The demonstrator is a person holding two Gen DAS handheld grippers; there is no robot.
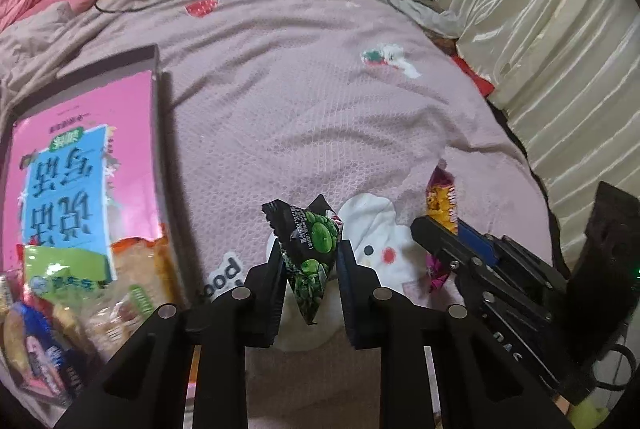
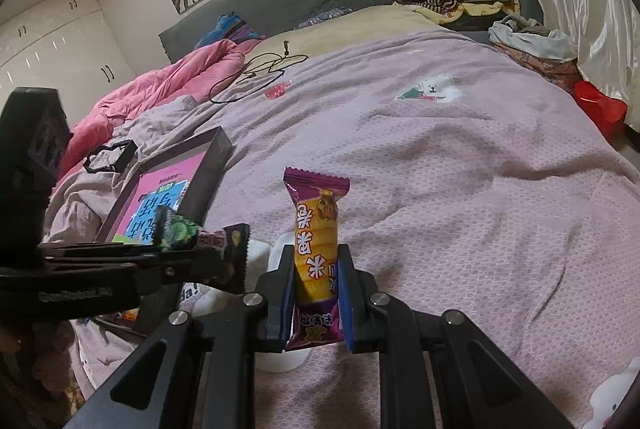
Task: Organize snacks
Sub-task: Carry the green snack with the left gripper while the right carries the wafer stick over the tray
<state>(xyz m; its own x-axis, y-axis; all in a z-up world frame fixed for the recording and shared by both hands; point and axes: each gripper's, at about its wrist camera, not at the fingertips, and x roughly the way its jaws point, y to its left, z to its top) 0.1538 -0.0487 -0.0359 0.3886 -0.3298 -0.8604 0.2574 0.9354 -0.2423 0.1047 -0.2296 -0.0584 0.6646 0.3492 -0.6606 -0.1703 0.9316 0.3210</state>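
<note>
Pink box (image 1: 84,165) with blue label at far left on lilac bedspread (image 1: 300,101), loose snack packets (image 1: 48,341) heaped at its near end. Left gripper (image 1: 310,261) beside box, raised over bedspread, fingers pinching black-and-green snack packet (image 1: 316,241) (packet tilted, point hanging down). White cartoon patch (image 1: 376,241) on bedspread beneath. Right gripper (image 2: 316,293) just right of left one, blue-padded fingers (image 2: 345,293) clamped on upright purple-and-yellow snack bar (image 2: 316,249). Cream curtain (image 1: 540,29) at far right.

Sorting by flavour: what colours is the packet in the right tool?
Purple-ended, orange-yellow snack packet; clearest in right wrist view.
</note>
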